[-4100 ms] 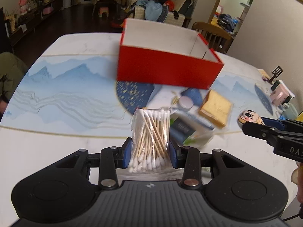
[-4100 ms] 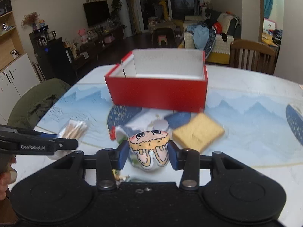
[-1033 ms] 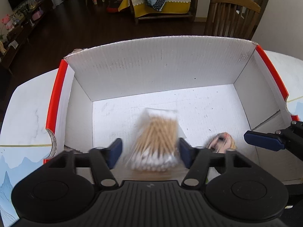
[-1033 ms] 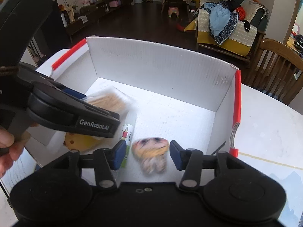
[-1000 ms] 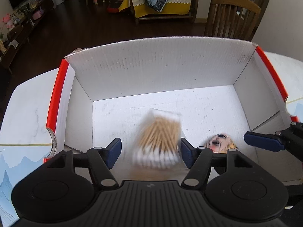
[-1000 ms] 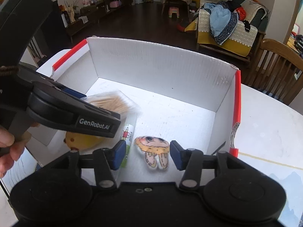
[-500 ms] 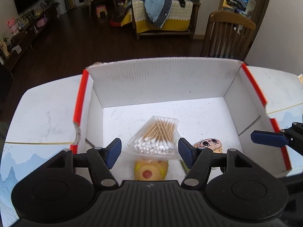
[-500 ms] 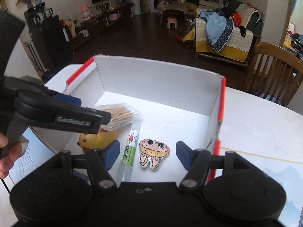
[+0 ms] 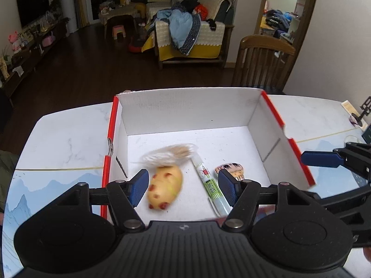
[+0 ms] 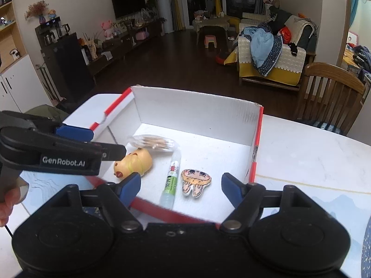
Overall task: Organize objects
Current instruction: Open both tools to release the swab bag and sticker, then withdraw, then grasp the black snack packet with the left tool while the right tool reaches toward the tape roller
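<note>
living room behind, dim, sofa piled with clothes, wooden chair (image 9: 262, 62) at the far edge, and in front of you the white marble table (image 9: 69, 136) with the red box (image 10: 257, 139) sitting open on it.

both of your grippers are spread wide and carrying nothing. left gripper (image 9: 183, 186) hangs over the near wall of the box, right gripper (image 10: 180, 186) the same from the other side.

down on the white floor of the box: the bag of cotton swabs (image 10: 154, 141) lies toward the back left, touching the yellow toy (image 10: 133, 162) just in front of it. the slim tube (image 10: 171, 178) lies lengthwise in the middle, and the flat cartoon-face piece (image 10: 196, 180) sits just right of it, apart from the tube.

handling notes, as i read it. the swab bag looks light and crinkly, a slick film that will slide, so pinch across the body of the bundle, not the loose corner. the yellow toy looks soft and rounded, likely to squash, so take it across its narrow middle. the tube is stiff and will roll, so close across its width near the centre. the flat piece is thin, so you'd have to catch it by the edges.

nothing else to organize shows in these views; whatever remains on the table is out of sight below the grippers.
</note>
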Action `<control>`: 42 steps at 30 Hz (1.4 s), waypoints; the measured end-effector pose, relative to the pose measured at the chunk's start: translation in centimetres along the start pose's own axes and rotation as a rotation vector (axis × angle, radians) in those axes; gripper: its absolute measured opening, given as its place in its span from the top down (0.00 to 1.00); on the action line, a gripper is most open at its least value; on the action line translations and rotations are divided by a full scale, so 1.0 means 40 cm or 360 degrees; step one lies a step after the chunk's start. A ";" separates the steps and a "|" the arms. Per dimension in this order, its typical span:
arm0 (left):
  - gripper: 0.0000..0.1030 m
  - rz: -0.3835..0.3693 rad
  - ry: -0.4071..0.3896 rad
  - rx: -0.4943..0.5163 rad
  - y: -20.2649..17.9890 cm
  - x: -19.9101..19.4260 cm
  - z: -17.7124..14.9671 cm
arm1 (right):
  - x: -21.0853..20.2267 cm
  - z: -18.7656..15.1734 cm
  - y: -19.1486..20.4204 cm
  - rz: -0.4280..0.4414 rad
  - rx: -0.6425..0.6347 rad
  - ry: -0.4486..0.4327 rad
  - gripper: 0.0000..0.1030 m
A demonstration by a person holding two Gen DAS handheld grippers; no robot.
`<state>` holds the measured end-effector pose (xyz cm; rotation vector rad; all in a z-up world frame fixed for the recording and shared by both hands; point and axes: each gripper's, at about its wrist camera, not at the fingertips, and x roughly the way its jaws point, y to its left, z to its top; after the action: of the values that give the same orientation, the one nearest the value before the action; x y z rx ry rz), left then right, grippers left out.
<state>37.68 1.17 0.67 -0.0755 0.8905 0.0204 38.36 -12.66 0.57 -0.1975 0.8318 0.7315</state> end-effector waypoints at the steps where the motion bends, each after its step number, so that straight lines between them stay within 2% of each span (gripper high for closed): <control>1: 0.37 -0.0005 -0.0010 0.0012 -0.003 -0.013 -0.006 | -0.010 -0.003 0.002 -0.0001 0.0003 -0.0008 0.26; 15: 0.37 -0.0102 -0.0118 0.0013 -0.016 -0.173 -0.099 | -0.149 -0.064 0.056 0.0012 0.0037 -0.0115 0.24; 24: 0.36 -0.0105 -0.0205 0.0038 -0.026 -0.280 -0.191 | -0.241 -0.128 0.104 -0.0001 0.0025 -0.0190 0.17; 27: 0.23 -0.0110 -0.0233 0.0048 -0.026 -0.312 -0.224 | -0.268 -0.152 0.118 0.0010 0.0030 -0.0210 0.14; 30: 0.22 -0.0117 -0.0247 0.0053 -0.027 -0.334 -0.252 | -0.285 -0.172 0.127 0.0013 0.0048 -0.0227 0.10; 34: 0.22 -0.0129 -0.0236 0.0039 -0.019 -0.355 -0.285 | -0.300 -0.208 0.136 0.0027 0.0089 -0.0251 0.01; 37: 0.17 -0.0133 -0.0225 0.0031 -0.010 -0.362 -0.314 | -0.306 -0.246 0.147 0.0028 0.0093 -0.0247 0.01; 42: 0.16 -0.0118 -0.0164 0.0027 -0.001 -0.352 -0.373 | -0.297 -0.315 0.168 -0.0021 0.0078 -0.0191 0.01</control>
<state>17.25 0.22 2.25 -0.0906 0.7841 -0.0523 21.04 -19.20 1.58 -0.1139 0.7324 0.7028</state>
